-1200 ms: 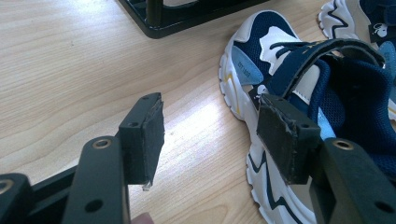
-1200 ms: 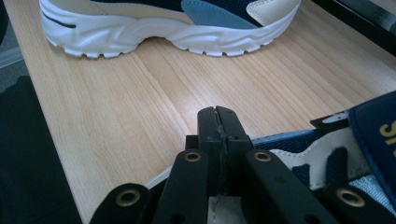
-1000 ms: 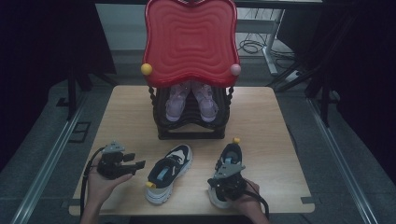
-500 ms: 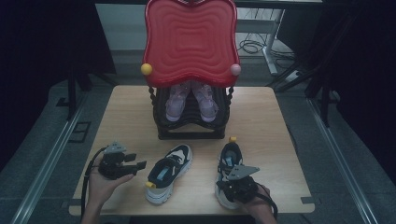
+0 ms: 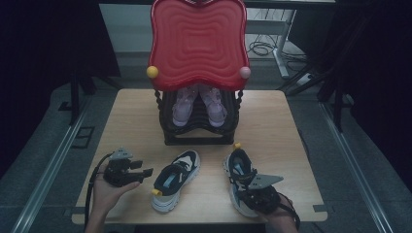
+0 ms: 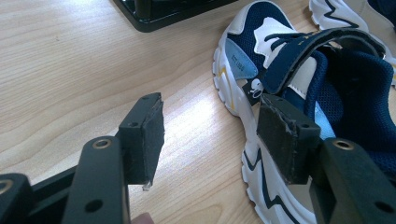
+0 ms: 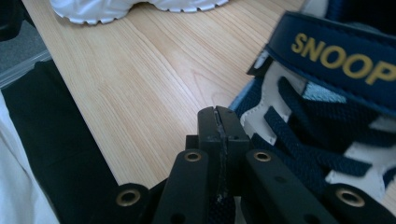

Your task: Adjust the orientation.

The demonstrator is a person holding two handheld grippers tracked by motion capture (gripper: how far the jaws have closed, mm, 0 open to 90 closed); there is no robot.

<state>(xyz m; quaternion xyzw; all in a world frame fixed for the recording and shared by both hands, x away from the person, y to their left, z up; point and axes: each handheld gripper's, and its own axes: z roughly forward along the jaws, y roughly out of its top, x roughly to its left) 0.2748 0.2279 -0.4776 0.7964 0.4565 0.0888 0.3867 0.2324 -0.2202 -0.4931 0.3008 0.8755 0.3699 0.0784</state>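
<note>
Here, navy-white sneaker (image 7: 327, 140) with yellow-lettered strap, right tongs (image 7: 218, 122) pressed together, left tongs (image 6: 210, 133) spread.

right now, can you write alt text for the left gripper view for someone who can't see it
The left gripper, its two black padded jaws open with nothing between them, points at the side of a navy and white sneaker lying on a light wooden table. The corner of a black stand shows at the top edge.
</note>
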